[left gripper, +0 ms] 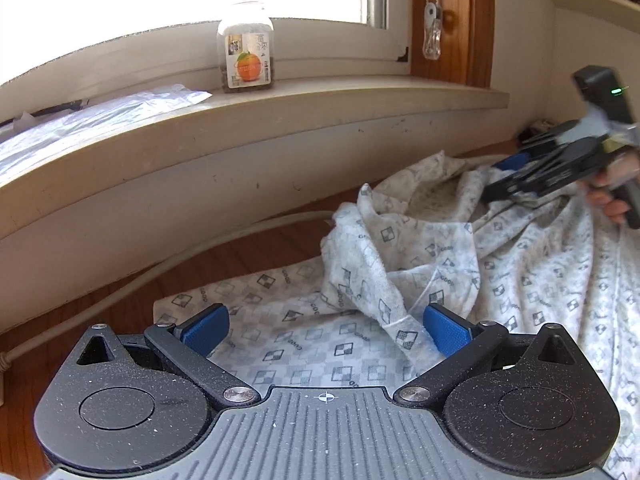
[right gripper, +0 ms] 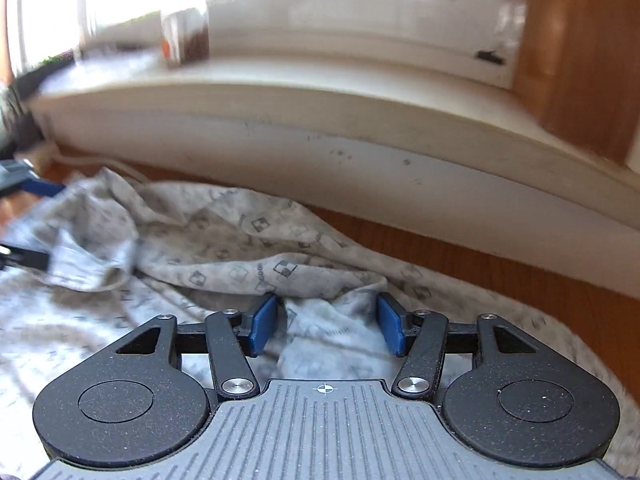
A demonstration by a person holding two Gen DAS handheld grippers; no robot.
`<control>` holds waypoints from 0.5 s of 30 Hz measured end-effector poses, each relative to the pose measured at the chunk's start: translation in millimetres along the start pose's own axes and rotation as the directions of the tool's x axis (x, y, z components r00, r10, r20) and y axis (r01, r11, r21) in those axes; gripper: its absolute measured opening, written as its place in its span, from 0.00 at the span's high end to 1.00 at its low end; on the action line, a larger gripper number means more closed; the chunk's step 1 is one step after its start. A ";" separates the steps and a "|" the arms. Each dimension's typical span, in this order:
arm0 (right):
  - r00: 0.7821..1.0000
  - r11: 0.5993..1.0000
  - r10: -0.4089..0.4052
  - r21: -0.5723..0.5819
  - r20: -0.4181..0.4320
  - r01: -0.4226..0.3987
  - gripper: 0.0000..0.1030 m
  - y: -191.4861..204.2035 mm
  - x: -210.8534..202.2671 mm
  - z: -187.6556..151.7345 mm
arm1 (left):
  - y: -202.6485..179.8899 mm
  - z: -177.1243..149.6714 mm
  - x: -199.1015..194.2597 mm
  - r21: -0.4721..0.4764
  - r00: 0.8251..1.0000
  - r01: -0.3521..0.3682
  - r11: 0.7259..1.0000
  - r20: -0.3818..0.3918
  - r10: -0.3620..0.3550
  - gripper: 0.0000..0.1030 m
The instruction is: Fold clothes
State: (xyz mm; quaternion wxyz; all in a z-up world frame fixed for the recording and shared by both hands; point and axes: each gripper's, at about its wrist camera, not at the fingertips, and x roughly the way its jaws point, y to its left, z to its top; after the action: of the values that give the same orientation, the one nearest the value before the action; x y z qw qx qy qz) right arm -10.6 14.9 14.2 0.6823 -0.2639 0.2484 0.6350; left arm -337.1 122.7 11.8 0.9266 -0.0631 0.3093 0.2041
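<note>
The patterned garment [left gripper: 460, 264] is lying crumpled on the wooden worktop [left gripper: 256, 252], right under the window sill [left gripper: 280, 120], with one flatter part spread out toward the left tool [left gripper: 326, 330]. That one's blue pads are spread wide with nothing between them, just hovering over the flat bit of cloth. The right tool [right gripper: 326, 324] is about half open over a bunched fold; its view is pretty blurry, but the pads don't look like they're pinching the fabric. There's a jar with an orange label [left gripper: 248, 56] on the sill and a pale cable [left gripper: 160, 272] along the wall.
</note>
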 end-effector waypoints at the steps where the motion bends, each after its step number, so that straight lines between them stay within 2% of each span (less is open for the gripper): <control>1: 1.000 1.000 -0.007 -0.007 -0.013 0.007 0.47 2.1 5.3 4.4 | 1.4 -0.1 0.7 -0.007 1.000 0.004 1.000 -0.006 -0.005 0.00; 3: 1.000 1.000 -0.013 0.021 0.004 0.013 0.70 -4.5 3.1 7.8 | 2.4 -0.5 2.0 -0.010 1.000 0.002 1.000 -0.023 -0.002 0.00; 4: 0.999 0.999 -0.033 0.039 0.038 0.032 0.86 -9.0 -3.0 8.4 | 2.5 -0.7 2.5 -0.010 1.000 0.002 1.000 -0.029 -0.002 0.00; 6: 0.983 0.992 -0.100 0.088 0.154 0.088 0.87 -19.3 -24.0 7.6 | 3.1 -1.1 2.9 -0.011 0.999 0.002 1.000 -0.033 -0.002 0.00; 8: 0.945 0.974 -0.195 0.170 0.264 0.153 0.87 -31.6 -45.9 3.9 | 4.2 -1.0 3.5 -0.017 0.999 0.001 1.000 -0.038 -0.001 0.00; 9: 0.928 0.962 -0.233 0.209 0.291 0.176 0.88 -38.4 -53.5 1.1 | 4.7 -1.0 3.7 -0.020 0.999 0.000 1.000 -0.039 -0.001 0.00; 10: 0.921 0.954 -0.254 0.232 0.295 0.189 0.88 -44.4 -56.7 -1.4 | 5.2 -1.0 4.0 -0.023 0.999 -0.001 1.000 -0.040 0.000 0.00; 12: 0.922 0.946 -0.278 0.245 0.269 0.213 0.88 -53.0 -55.6 -5.4 | 5.0 -0.7 3.8 -0.020 0.999 -0.003 1.000 -0.040 0.003 0.00; 15: 0.896 0.938 -0.325 0.222 0.304 0.266 0.88 -56.5 -59.3 -8.7 | 5.6 -0.3 3.6 -0.022 0.999 0.000 1.000 -0.042 -0.001 0.00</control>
State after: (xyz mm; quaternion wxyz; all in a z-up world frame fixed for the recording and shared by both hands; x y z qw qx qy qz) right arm 41.6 -37.6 50.3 0.8237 -0.1259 0.1400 0.5349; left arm -337.0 129.0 9.5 0.9193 -0.0778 0.3263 0.2058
